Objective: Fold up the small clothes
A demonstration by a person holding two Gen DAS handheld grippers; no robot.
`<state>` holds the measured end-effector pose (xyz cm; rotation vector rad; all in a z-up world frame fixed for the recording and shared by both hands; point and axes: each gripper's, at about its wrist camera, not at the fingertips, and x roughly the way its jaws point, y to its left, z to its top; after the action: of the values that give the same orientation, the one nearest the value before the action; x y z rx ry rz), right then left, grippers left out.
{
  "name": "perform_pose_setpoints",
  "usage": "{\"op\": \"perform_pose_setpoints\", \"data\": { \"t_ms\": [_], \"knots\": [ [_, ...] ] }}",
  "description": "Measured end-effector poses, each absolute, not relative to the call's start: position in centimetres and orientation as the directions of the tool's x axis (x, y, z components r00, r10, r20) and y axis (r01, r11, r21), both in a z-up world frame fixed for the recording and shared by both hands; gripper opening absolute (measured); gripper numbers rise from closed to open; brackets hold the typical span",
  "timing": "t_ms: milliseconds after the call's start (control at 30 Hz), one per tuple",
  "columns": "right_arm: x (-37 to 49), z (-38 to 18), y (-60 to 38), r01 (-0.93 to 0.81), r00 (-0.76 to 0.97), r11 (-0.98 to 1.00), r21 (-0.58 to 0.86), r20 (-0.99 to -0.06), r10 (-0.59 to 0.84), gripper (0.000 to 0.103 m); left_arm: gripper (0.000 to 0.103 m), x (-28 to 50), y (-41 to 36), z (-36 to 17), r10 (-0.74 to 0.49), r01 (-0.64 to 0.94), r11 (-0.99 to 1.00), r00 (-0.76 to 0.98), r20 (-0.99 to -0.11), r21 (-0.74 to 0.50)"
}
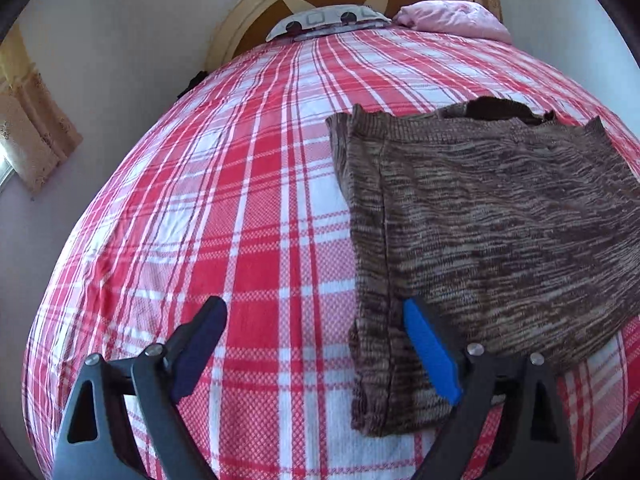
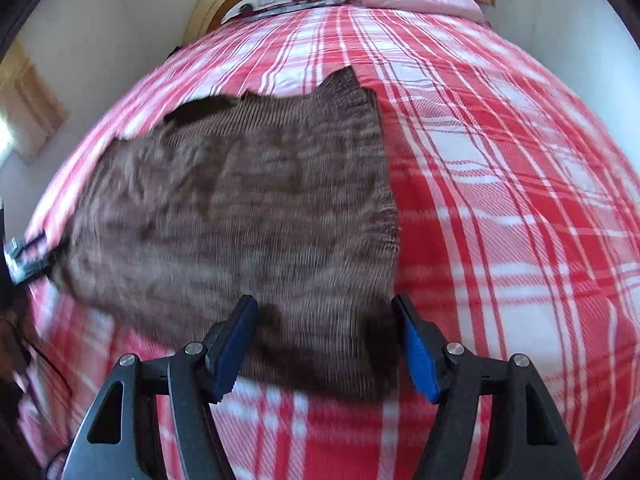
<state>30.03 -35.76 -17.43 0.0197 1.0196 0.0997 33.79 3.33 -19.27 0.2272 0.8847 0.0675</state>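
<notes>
Sweater (image 1: 500, 216): we see it flat on the bedspread (image 1: 224, 200), ahead-right of our left gripper (image 1: 316, 344), ahead-left of our right gripper (image 2: 326, 340).
Grippers: both wide open, holding nothing.
Writing: we read none.
Pillows (image 1: 452, 18): far ahead.

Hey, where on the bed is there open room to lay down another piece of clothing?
Bare plaid bedspread lies left of the brown sweater, from the near edge up to the pillows. More shows right of the sweater in the right wrist view. The head of the bed is crowded with pillows.
</notes>
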Motion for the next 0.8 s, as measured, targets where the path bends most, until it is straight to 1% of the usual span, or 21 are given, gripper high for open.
{"op": "perform_pose_setpoints", "data": {
  "t_ms": [33, 67, 133, 200, 233, 300, 333, 433, 500, 567, 667, 700, 733, 767, 800],
  "knots": [
    [29.3, -17.4, -35.6, -0.082, 0.527, 0.996, 0.036, -0.847, 0.074, 0.065, 0.094, 33.6, 3.5, -19.4, 0.151, 0.035, 0.974, 0.635, -0.758, 0.223],
    [29.0, -17.1, -35.6, -0.074, 0.535, 0.997, 0.03, -0.843, 0.065, 0.055, 0.095, 33.5, 3.5, -19.5, 0.148, 0.034, 0.975, 0.638, -0.756, 0.22],
    [28.3, -16.2, -36.0, -0.048, 0.556, 0.997, 0.066, -0.827, 0.081, 0.04, 0.098, 33.3, 4.0, -19.7, 0.142, 0.016, 0.98, 0.638, -0.756, 0.198],
    [27.7, -15.3, -36.3, -0.048, 0.587, 0.994, 0.096, -0.803, 0.106, 0.028, 0.099, 32.9, 4.4, -19.9, 0.128, 0.01, 0.984, 0.64, -0.757, 0.175],
    [27.7, -15.2, -36.0, -0.058, 0.577, 0.995, 0.087, -0.81, 0.104, 0.016, 0.1, 32.9, 4.6, -20.0, 0.123, 0.006, 0.986, 0.637, -0.761, 0.164],
    [27.7, -15.5, -35.9, -0.05, 0.567, 0.995, 0.084, -0.818, 0.098, 0.013, 0.1, 32.7, 4.9, -20.1, 0.11, -0.001, 0.99, 0.638, -0.762, 0.142],
    [27.6, -15.6, -35.9, -0.047, 0.56, 0.995, 0.087, -0.823, 0.098, 0.01, 0.102, 32.6, 4.9, -20.2, 0.114, 0.0, 0.989, 0.635, -0.764, 0.148],
    [26.5, -15.6, -36.8, -0.017, 0.556, 0.995, 0.095, -0.827, 0.088, 0.008, 0.103, 32.5, 5.1, -20.4, 0.11, 0.004, 0.989, 0.632, -0.767, 0.146],
    [26.2, -16.2, -37.0, -0.002, 0.549, 0.998, 0.066, -0.834, 0.056, 0.008, 0.103, 32.5, 5.4, -20.5, 0.09, 0.01, 0.992, 0.627, -0.774, 0.123],
    [26.1, -16.8, -37.4, 0.004, 0.548, 0.996, 0.084, -0.833, 0.068, 0.008, 0.103, 32.6, 5.7, -20.7, 0.071, 0.008, 0.995, 0.621, -0.781, 0.097],
    [26.2, -15.9, -36.5, 0.0, 0.547, 0.999, 0.038, -0.837, 0.032, 0.008, 0.103, 32.5, 5.6, -20.7, 0.07, 0.006, 0.996, 0.624, -0.778, 0.094],
    [26.2, -15.3, -36.1, 0.007, 0.555, 1.0, 0.003, -0.832, -0.001, 0.01, 0.103, 32.5, 5.6, -20.7, 0.074, 0.006, 0.995, 0.627, -0.776, 0.099],
    [26.2, -14.9, -35.8, 0.017, 0.565, 1.0, -0.027, -0.825, -0.032, 0.021, 0.103, 32.5, 5.6, -20.7, 0.077, 0.006, 0.995, 0.629, -0.774, 0.104],
    [26.2, -14.1, -35.3, 0.034, 0.584, 0.997, -0.069, -0.808, -0.076, 0.048, 0.103, 32.5, 5.5, -20.7, 0.08, 0.006, 0.994, 0.631, -0.772, 0.108],
    [26.2, -13.2, -34.9, 0.043, 0.615, 0.995, -0.088, -0.782, -0.096, 0.062, 0.103, 32.4, 5.5, -20.7, 0.08, 0.006, 0.994, 0.632, -0.771, 0.108]
  ]
}}
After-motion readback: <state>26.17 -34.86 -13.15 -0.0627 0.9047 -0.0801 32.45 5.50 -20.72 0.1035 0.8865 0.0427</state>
